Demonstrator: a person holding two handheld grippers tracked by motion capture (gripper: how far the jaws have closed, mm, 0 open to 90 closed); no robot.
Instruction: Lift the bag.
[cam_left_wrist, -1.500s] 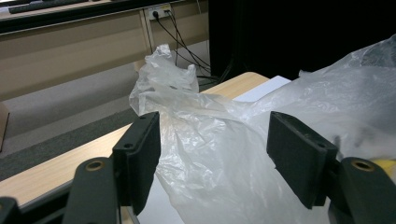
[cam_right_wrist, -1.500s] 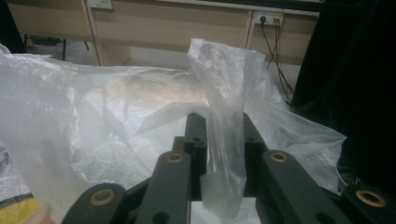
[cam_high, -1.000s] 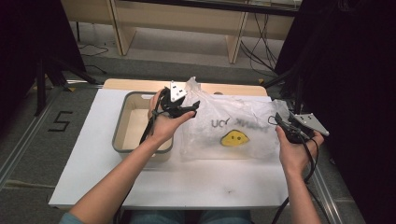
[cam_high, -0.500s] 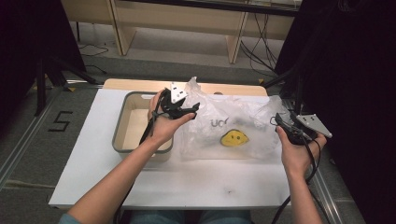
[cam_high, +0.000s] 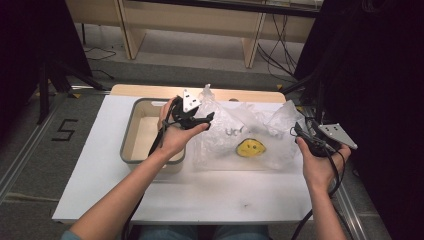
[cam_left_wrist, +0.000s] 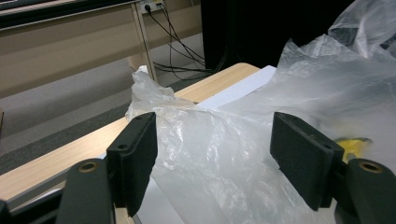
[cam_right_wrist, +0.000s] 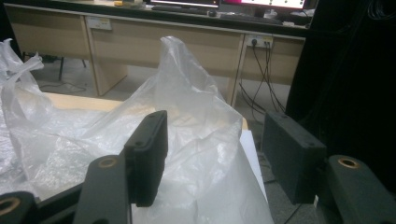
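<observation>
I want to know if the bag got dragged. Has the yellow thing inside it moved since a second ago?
No. The yellow thing lies at the same spot beside the tray; the plastic bag hasn't been dragged.

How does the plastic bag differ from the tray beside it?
The bag is clear, thin and crumpled; the tray is rigid, with a grey rim and pale inside. The bag lies between the left gripper and right gripper, both open, while the tray sits at the left hand's outer side. The bag holds a yellow thing; nothing shows on the visible part of the tray's floor. Both rest on the white table.
</observation>
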